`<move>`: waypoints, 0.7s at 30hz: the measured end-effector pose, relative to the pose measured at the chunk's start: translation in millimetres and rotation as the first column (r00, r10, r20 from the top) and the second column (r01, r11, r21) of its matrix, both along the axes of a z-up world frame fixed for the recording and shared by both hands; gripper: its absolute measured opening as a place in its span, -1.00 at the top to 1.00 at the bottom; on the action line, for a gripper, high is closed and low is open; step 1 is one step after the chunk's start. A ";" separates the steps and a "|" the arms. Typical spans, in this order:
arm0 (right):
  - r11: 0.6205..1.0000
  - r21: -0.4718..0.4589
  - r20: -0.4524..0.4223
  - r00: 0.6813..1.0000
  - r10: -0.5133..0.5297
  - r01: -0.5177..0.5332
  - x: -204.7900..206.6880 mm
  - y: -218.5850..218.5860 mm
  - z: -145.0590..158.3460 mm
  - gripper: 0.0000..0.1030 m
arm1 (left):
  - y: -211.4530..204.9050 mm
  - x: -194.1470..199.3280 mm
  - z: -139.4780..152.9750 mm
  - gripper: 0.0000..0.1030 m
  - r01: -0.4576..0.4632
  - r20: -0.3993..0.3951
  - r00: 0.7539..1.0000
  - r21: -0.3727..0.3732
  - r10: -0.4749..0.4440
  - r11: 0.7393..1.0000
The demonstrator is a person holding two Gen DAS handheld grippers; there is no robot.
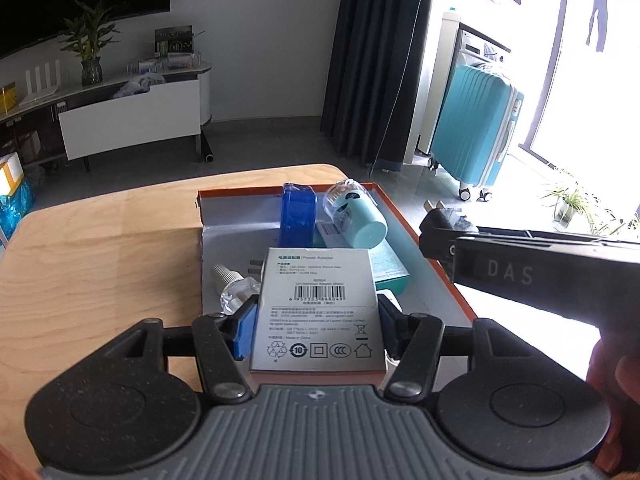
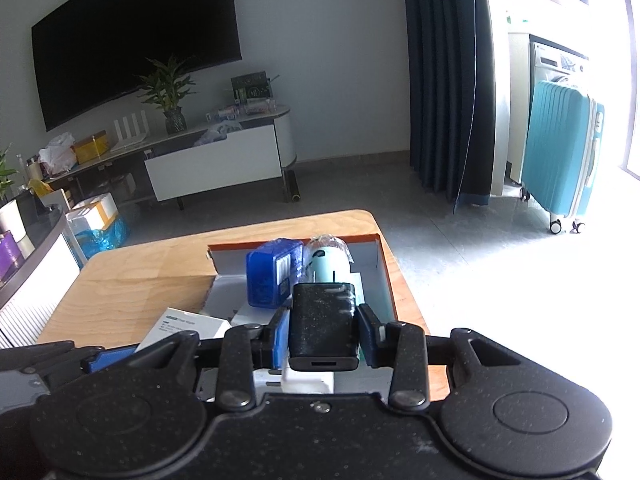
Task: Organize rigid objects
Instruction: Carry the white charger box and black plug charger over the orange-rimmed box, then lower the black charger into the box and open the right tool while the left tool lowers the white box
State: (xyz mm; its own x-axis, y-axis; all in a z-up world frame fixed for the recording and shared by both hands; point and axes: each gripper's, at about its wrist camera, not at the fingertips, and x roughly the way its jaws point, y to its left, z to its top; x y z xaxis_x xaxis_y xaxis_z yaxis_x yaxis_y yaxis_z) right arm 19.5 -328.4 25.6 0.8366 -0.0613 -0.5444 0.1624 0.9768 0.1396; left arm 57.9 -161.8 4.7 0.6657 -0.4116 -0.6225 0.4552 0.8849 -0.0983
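My left gripper [image 1: 316, 326] is shut on a white power adapter box [image 1: 318, 308], barcode side up, held over the near part of an orange-rimmed tray [image 1: 436, 264]. My right gripper [image 2: 322, 330] is shut on a black power adapter [image 2: 322, 326], held above the same tray [image 2: 386, 276]; in the left wrist view it [image 1: 444, 226] comes in from the right over the tray's right rim. Inside the tray lie a blue box [image 1: 298, 214], a teal cylinder in clear wrap [image 1: 358, 216], a flat teal box [image 1: 390, 266] and a clear-topped small bottle [image 1: 234, 288].
The tray rests on a light wooden table [image 1: 100, 264] whose far edge is rounded. A white plug [image 2: 298, 380] lies under the right gripper. Beyond the table are a TV cabinet [image 1: 132, 114], a dark curtain [image 1: 380, 60] and a teal suitcase [image 1: 476, 132].
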 end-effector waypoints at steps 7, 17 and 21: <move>1.000 0.007 -0.033 0.999 -0.008 0.008 17.7 -6.0 -10.1 0.15 | -3.8 10.3 -3.8 -0.15 0.000 -0.020 1.000 0.002 0.001 1.000; 0.999 0.021 -0.023 0.999 -0.036 0.036 24.7 -18.5 -16.8 0.11 | -9.1 21.0 -7.4 -0.15 -0.005 -0.040 0.999 0.000 0.005 1.000; 0.998 0.026 0.004 0.998 -0.058 0.058 14.6 -24.8 -12.9 -0.05 | -13.6 26.2 -9.4 -0.15 -0.002 -0.049 0.999 0.001 0.002 1.000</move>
